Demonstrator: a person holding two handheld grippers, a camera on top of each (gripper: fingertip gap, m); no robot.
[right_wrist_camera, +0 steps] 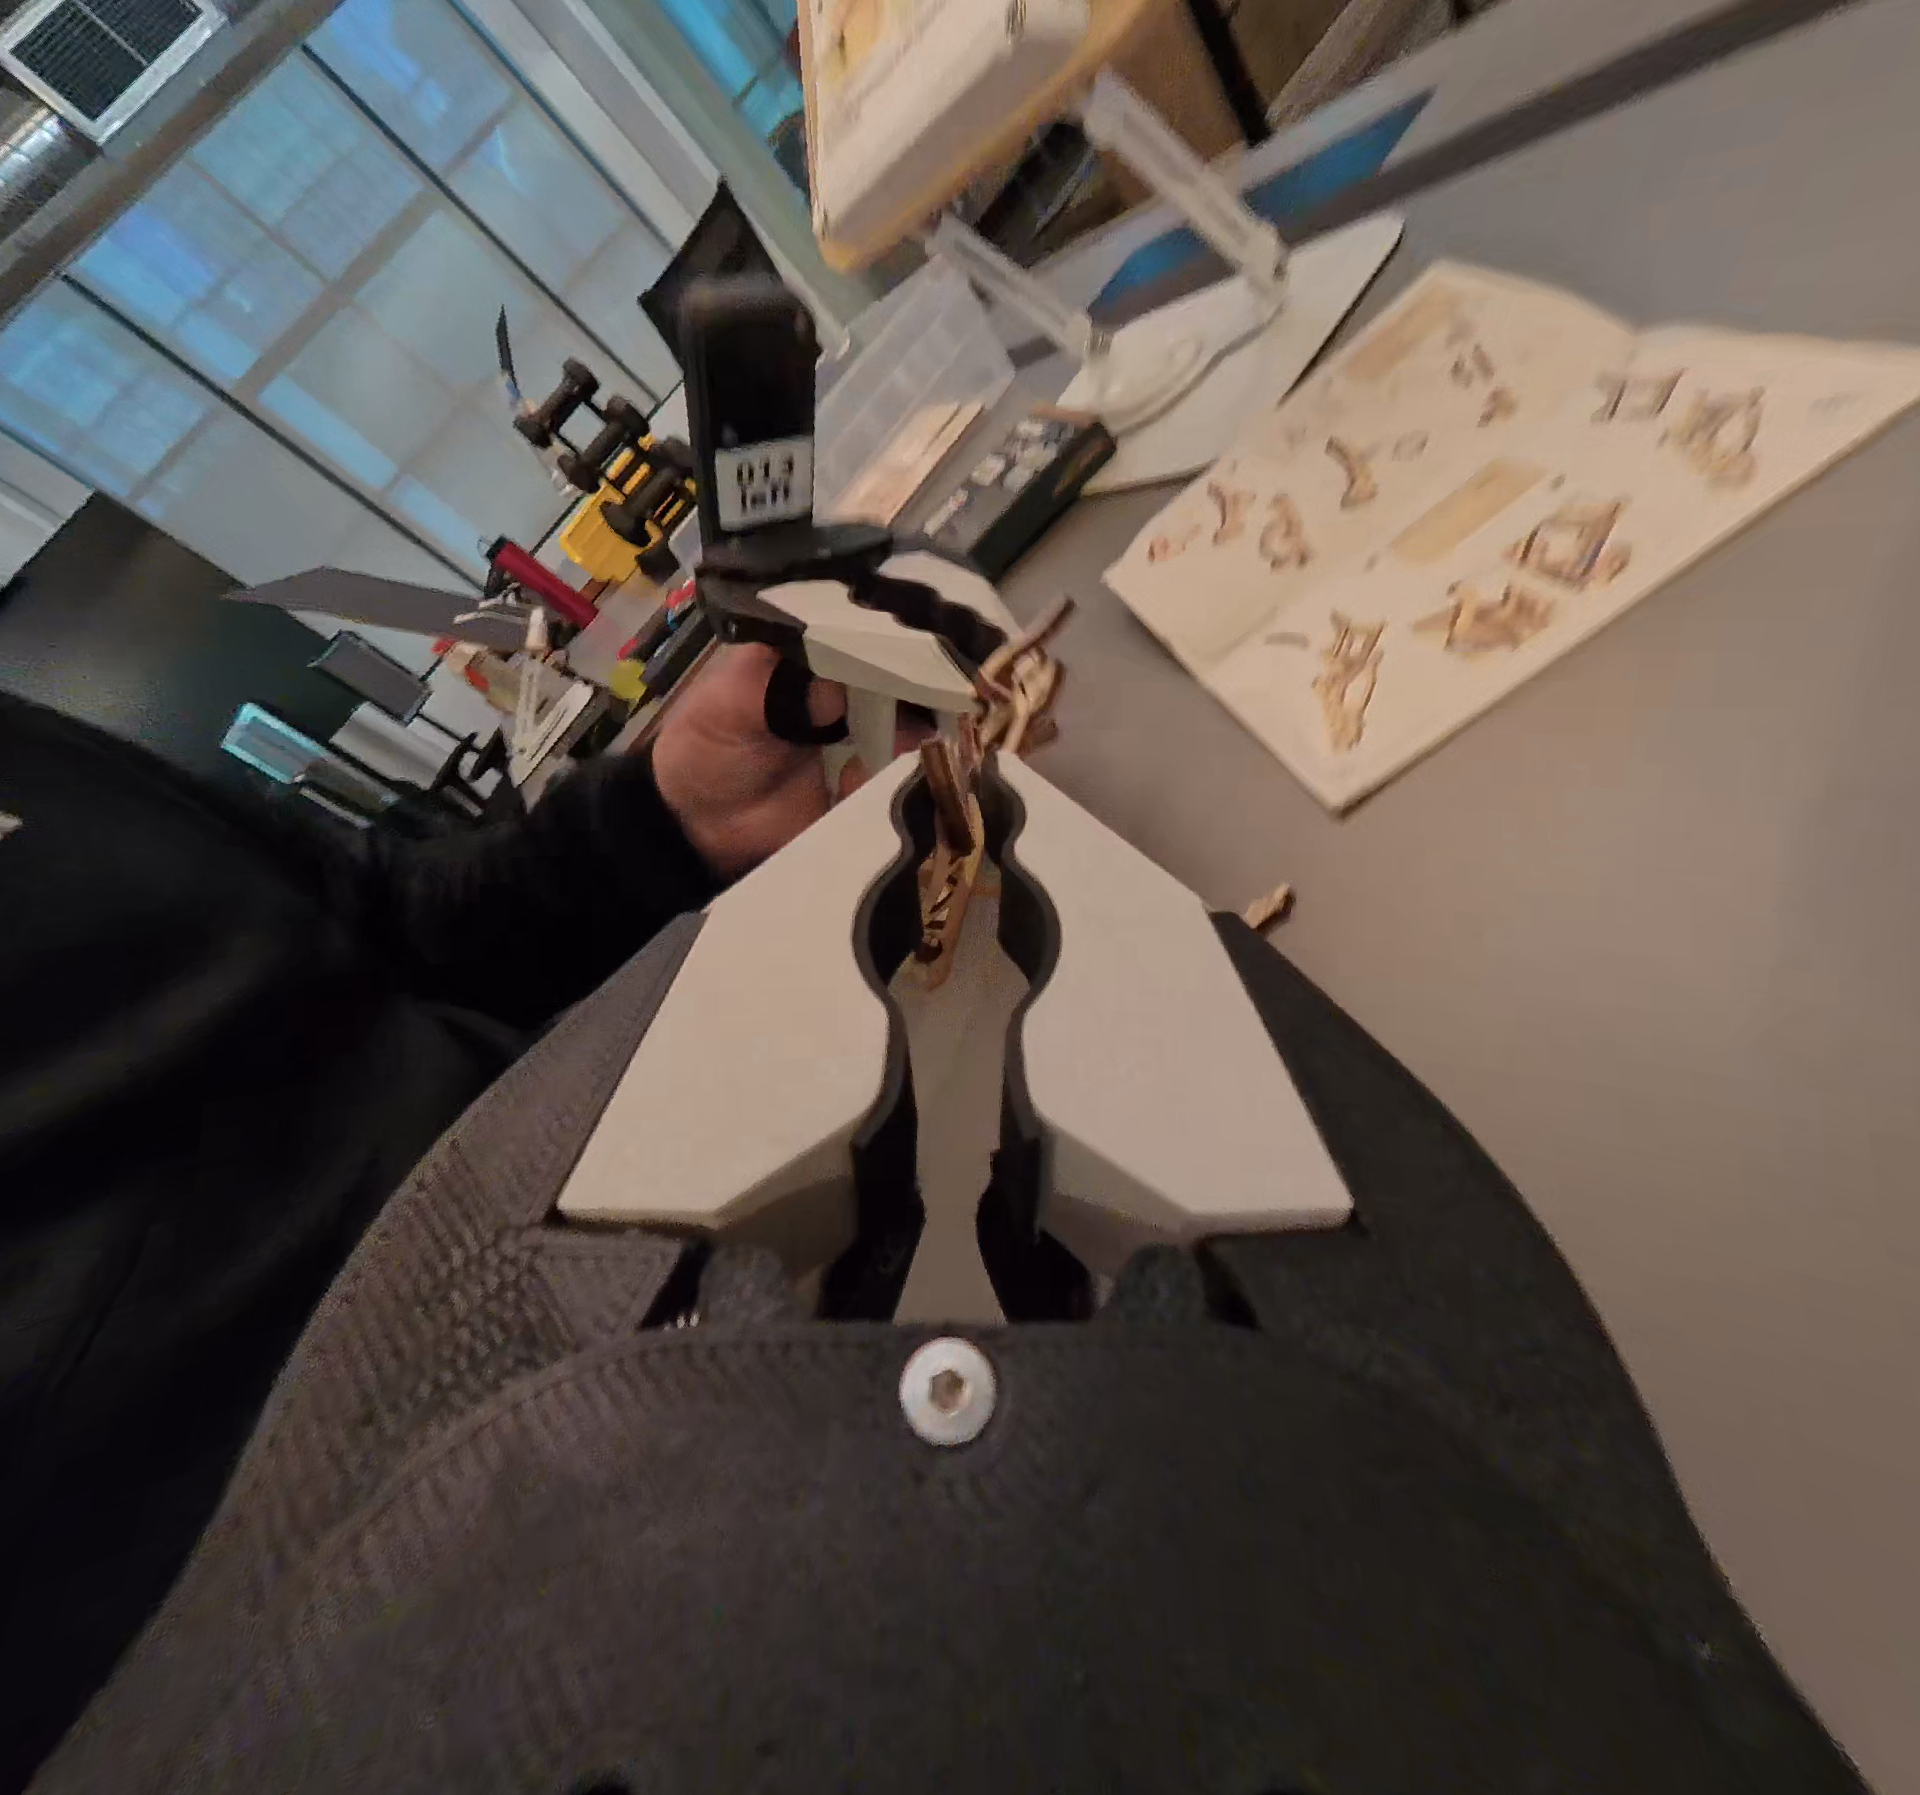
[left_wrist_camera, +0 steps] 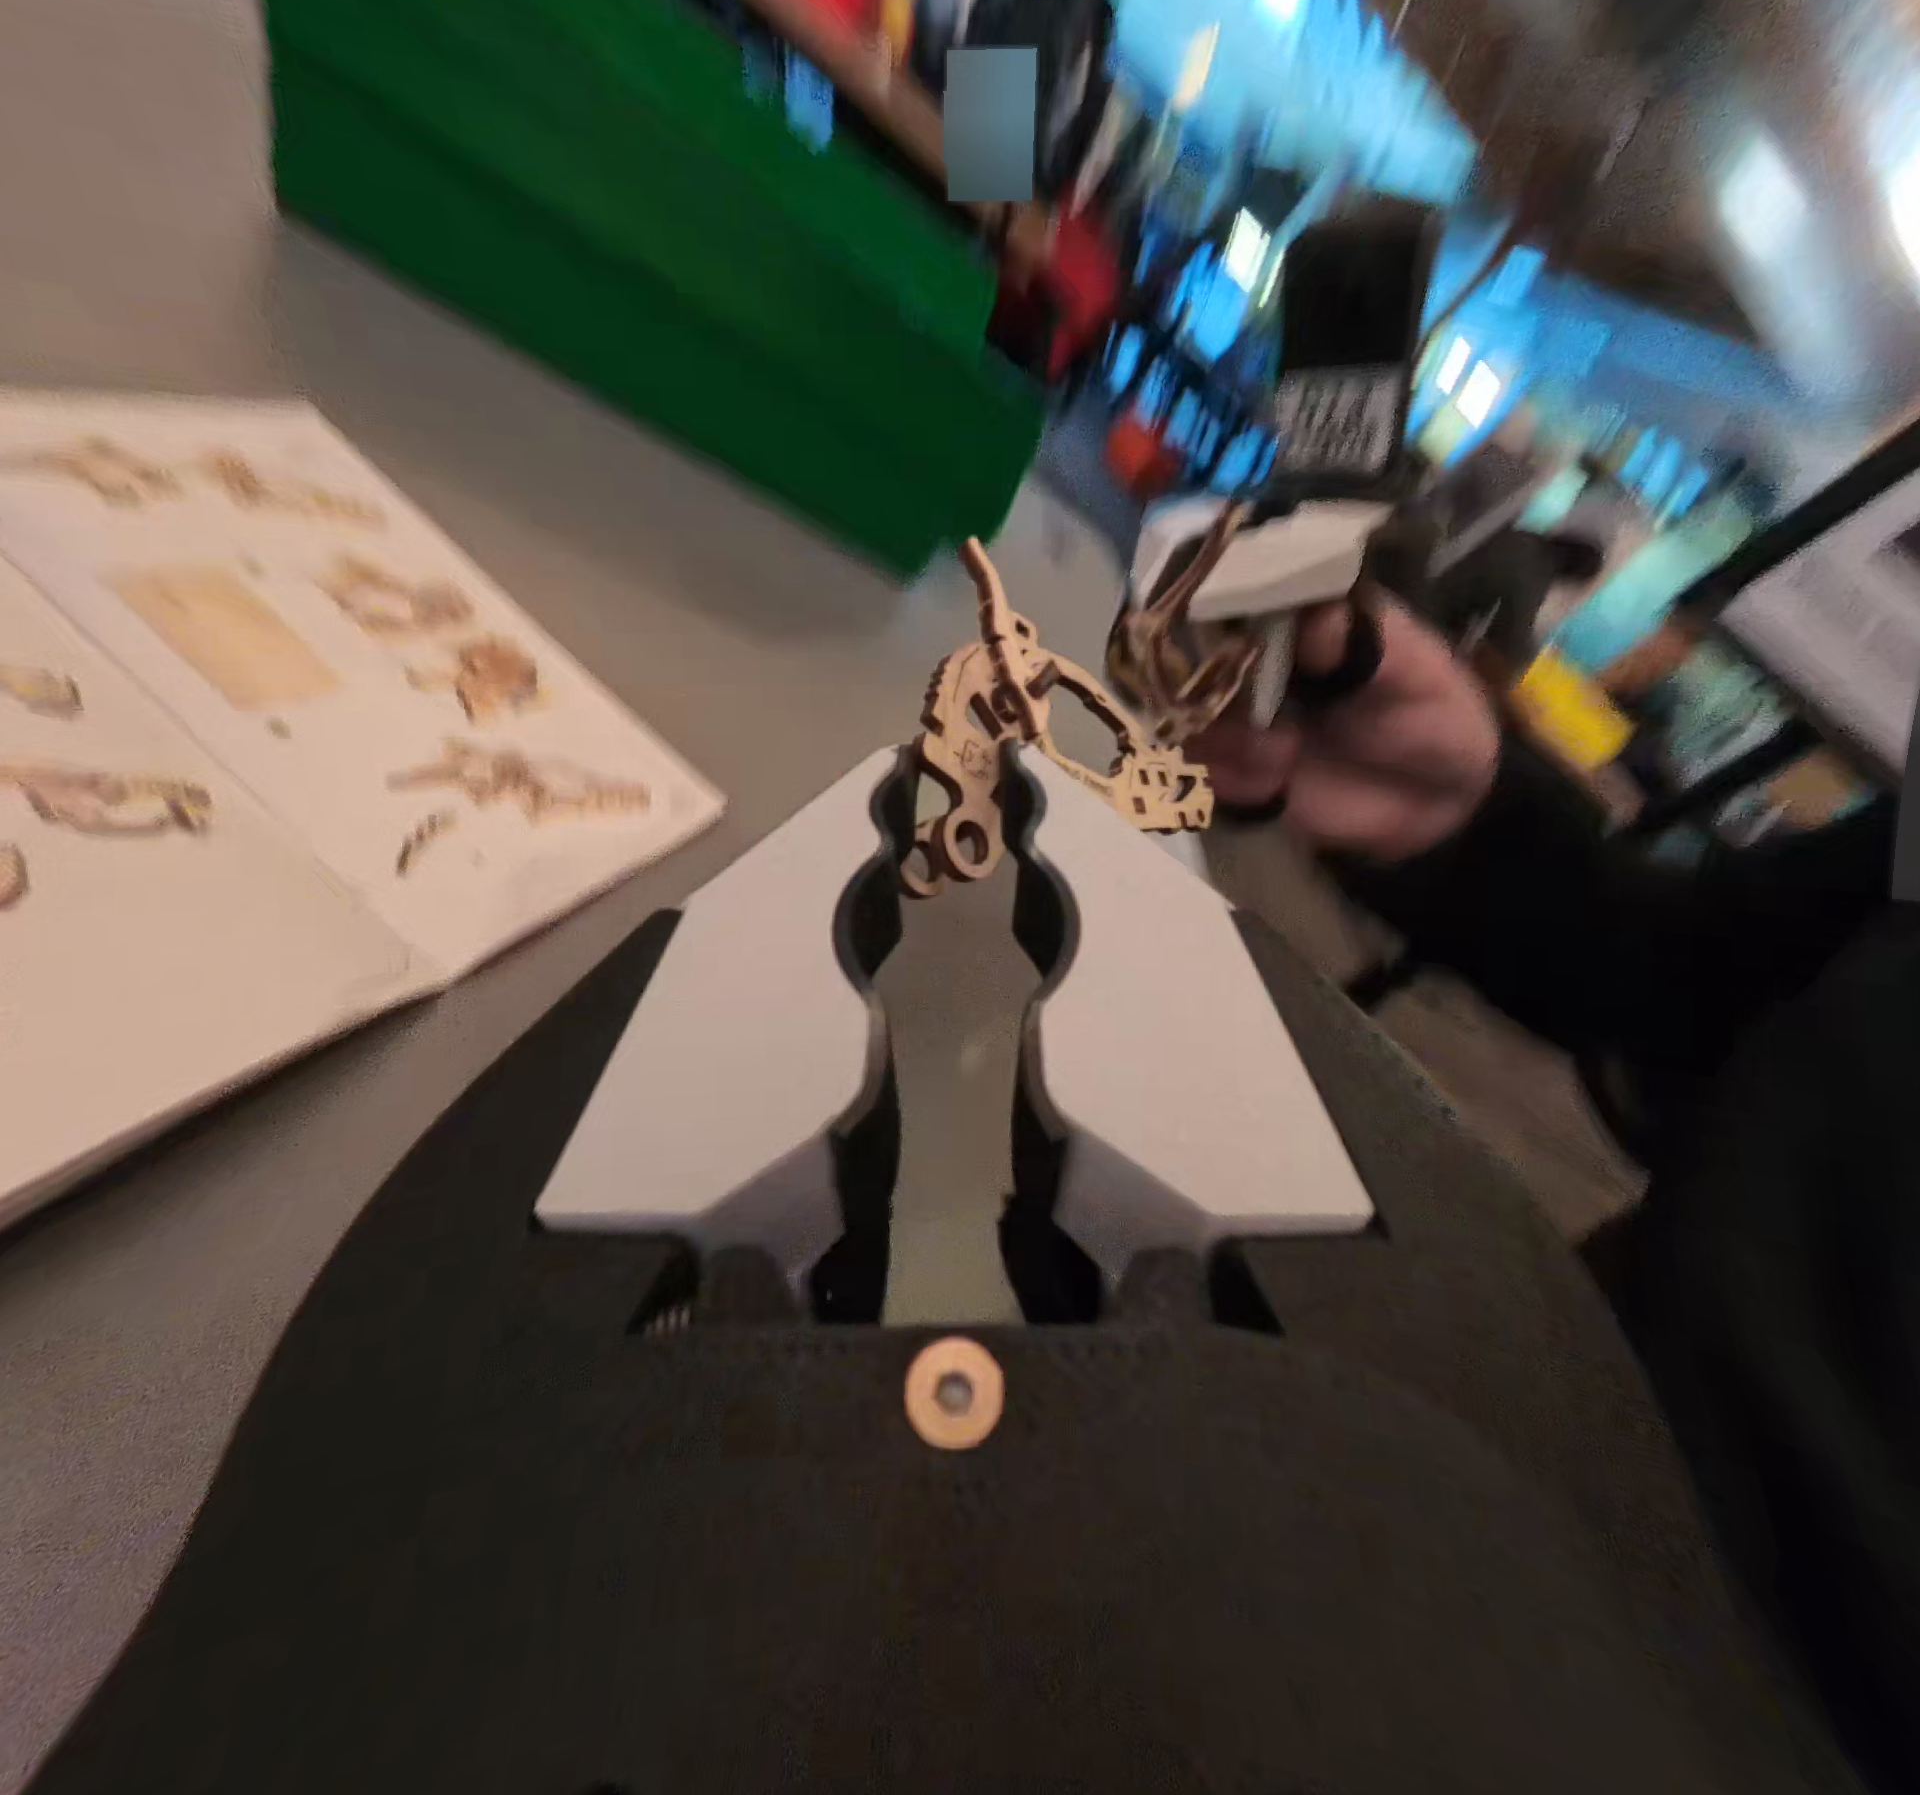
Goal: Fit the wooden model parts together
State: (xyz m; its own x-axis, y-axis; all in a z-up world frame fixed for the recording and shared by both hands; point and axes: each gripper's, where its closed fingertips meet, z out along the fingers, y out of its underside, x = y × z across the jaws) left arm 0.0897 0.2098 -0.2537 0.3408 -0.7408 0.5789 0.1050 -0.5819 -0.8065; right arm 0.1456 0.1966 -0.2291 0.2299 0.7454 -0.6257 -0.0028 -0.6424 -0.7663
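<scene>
My left gripper (left_wrist_camera: 958, 789) is shut on a light wooden model part (left_wrist_camera: 997, 717) with cut-out holes, held up above the grey table. My right gripper (right_wrist_camera: 954, 789) is shut on a darker wooden part (right_wrist_camera: 951, 862), seen edge-on. In the left wrist view the right gripper (left_wrist_camera: 1174, 623) comes in from the right, its wooden part (left_wrist_camera: 1169, 670) close against the left one's far end. In the right wrist view the left gripper (right_wrist_camera: 987, 696) is just ahead with its part (right_wrist_camera: 1023, 680) meeting mine. Whether the parts are joined is unclear.
An open instruction booklet (left_wrist_camera: 312, 706) lies on the grey table (left_wrist_camera: 623, 540), also in the right wrist view (right_wrist_camera: 1507, 540). A small loose wooden piece (right_wrist_camera: 1270, 906) lies on the table. A green box (left_wrist_camera: 623, 218), a clear plastic bin (right_wrist_camera: 914, 374) and a white stand (right_wrist_camera: 1174, 218) are behind. A person's hand (left_wrist_camera: 1382, 748) holds the right gripper. Left tips to right tips: about 7 centimeters.
</scene>
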